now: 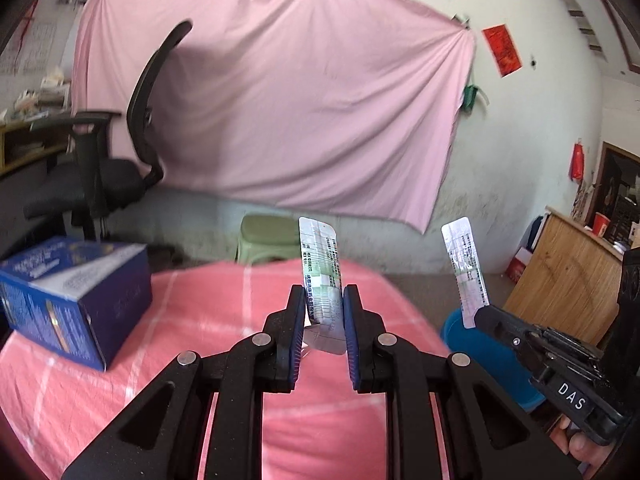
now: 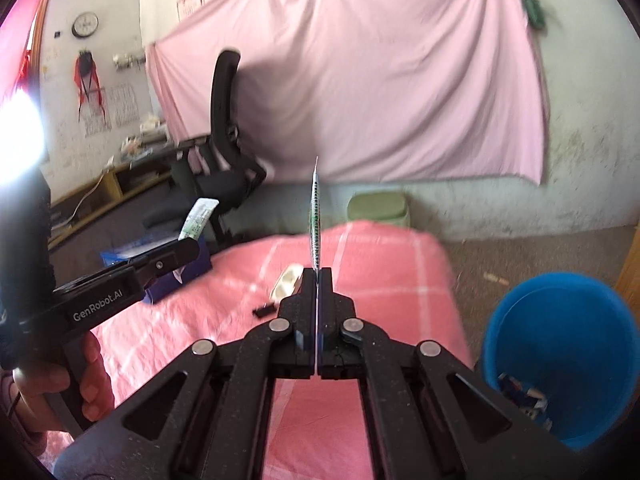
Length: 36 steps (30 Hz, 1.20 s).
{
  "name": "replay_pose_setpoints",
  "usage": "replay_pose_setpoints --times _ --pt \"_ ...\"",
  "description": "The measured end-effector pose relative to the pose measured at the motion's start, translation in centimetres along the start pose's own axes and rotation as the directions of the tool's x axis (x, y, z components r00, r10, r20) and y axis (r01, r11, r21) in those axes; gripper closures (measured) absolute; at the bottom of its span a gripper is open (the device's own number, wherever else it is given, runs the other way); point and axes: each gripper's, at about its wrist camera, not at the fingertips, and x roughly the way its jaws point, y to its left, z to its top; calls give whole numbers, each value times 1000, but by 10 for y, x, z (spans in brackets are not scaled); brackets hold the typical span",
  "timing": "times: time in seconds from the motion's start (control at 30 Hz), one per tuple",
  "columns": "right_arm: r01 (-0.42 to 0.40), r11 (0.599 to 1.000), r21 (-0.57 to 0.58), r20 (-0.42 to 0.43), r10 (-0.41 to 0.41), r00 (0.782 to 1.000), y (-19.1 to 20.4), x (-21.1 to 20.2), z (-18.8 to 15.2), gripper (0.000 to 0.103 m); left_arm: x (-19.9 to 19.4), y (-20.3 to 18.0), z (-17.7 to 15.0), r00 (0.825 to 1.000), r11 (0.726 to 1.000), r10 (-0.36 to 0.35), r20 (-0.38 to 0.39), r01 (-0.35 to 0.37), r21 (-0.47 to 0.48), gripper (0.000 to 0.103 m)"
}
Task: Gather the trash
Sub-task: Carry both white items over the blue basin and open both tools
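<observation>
Daylight fills the room and I read both feeds as bright and soft. In my right wrist view a blown-out white glare (image 2: pixel 18 140) burns the left edge. The office chair (image 1: pixel 148 92) throws a soft shadow on the pink sheet (image 1: pixel 320 100) behind it. Motion blur smears the blue box (image 1: pixel 76 300) and green stool (image 2: pixel 378 206). Fisheye bending curves the walls, and dark vignetting rings the corners.

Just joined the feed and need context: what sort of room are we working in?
Probably a lived-in home room, perhaps a bedroom or study: a pink checked cloth covers the work surface, with an office chair and wall clock.
</observation>
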Motion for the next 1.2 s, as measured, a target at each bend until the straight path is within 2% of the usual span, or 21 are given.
replay_pose_setpoints --times 0.2,0.4,0.6,0.73,0.9,1.2 --pt "65 998 -21 125 -62 990 -9 -35 16 78 -16 -40 14 993 996 -48 108 40 74 87" --pt "165 986 -30 257 -152 954 -26 -73 26 77 -21 -81 27 977 983 -117 179 88 159 87" --pt "246 969 2 309 -235 922 -55 -99 24 77 -14 -127 32 958 963 -197 208 149 226 87" --pt "309 951 28 303 -303 904 -81 -113 15 77 0 -159 30 951 948 -243 191 191 255 87" --pt "368 927 76 260 -375 890 -115 -124 1 77 23 -200 21 947 928 -294 127 251 276 87" --pt "420 895 149 169 -441 881 -162 -130 -26 77 65 -244 0 945 911 -327 -16 319 261 87"
